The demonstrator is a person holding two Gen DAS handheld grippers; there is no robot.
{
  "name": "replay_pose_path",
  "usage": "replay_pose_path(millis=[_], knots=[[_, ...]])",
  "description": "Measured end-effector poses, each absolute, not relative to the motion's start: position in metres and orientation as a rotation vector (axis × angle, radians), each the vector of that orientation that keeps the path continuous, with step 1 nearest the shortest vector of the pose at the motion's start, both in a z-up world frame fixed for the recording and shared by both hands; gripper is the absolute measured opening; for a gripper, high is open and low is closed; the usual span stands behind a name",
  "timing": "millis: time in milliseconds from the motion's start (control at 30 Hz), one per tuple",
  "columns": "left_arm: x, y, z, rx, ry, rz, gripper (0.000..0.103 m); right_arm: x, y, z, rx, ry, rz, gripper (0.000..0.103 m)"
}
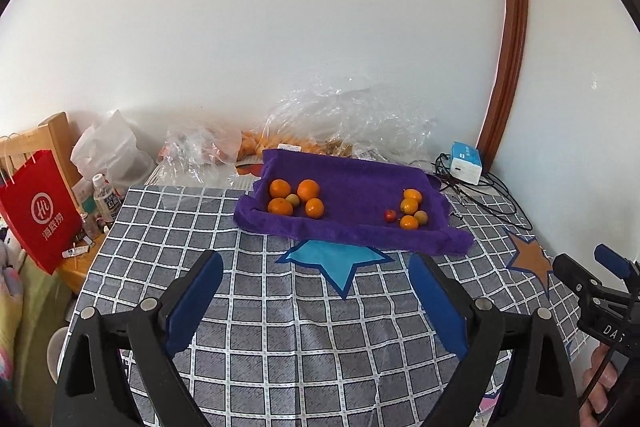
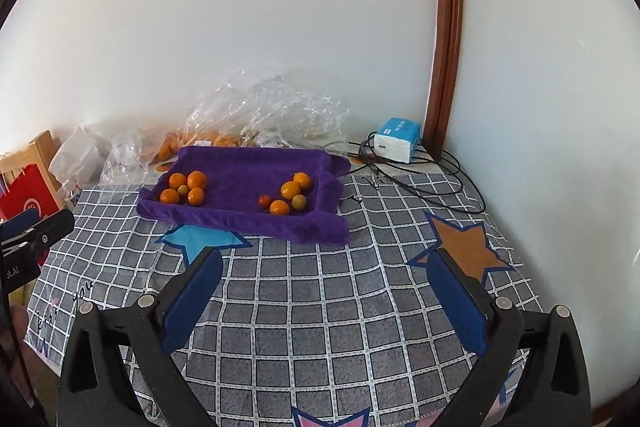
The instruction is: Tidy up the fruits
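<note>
A purple towel-lined tray (image 1: 352,195) (image 2: 248,167) sits on the checked tablecloth near the wall. Its left end holds several oranges (image 1: 308,190) (image 2: 197,180) around a small green fruit (image 1: 293,200) (image 2: 183,190). Its right end holds three oranges (image 1: 409,205) (image 2: 291,190), a green fruit (image 1: 420,216) (image 2: 299,202) and a small red fruit (image 1: 390,215) (image 2: 264,201). My left gripper (image 1: 316,263) is open and empty, above the cloth in front of the tray. My right gripper (image 2: 326,259) is open and empty, further right.
Clear plastic bags (image 1: 344,119) with more fruit lie behind the tray by the wall. A white-blue box (image 1: 466,163) (image 2: 398,139) with black cables (image 2: 424,183) sits at the back right. A red paper bag (image 1: 40,211) and bottles (image 1: 106,201) stand left of the table.
</note>
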State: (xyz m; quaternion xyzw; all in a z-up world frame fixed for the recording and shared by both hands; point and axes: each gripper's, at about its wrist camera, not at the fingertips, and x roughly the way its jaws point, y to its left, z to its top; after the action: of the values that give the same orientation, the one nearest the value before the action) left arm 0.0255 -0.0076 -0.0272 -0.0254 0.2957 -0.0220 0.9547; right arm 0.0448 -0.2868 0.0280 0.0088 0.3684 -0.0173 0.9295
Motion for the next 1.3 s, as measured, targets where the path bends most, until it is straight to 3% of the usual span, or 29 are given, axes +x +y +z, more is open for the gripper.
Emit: replay_pose_path(millis=[1300], knots=[[0.0261,-0.0064,-0.0273,-0.051,0.612,-0.042,0.095,0.0424,-0.2877,0.0261,0.039,0.767,-0.056,0.101]])
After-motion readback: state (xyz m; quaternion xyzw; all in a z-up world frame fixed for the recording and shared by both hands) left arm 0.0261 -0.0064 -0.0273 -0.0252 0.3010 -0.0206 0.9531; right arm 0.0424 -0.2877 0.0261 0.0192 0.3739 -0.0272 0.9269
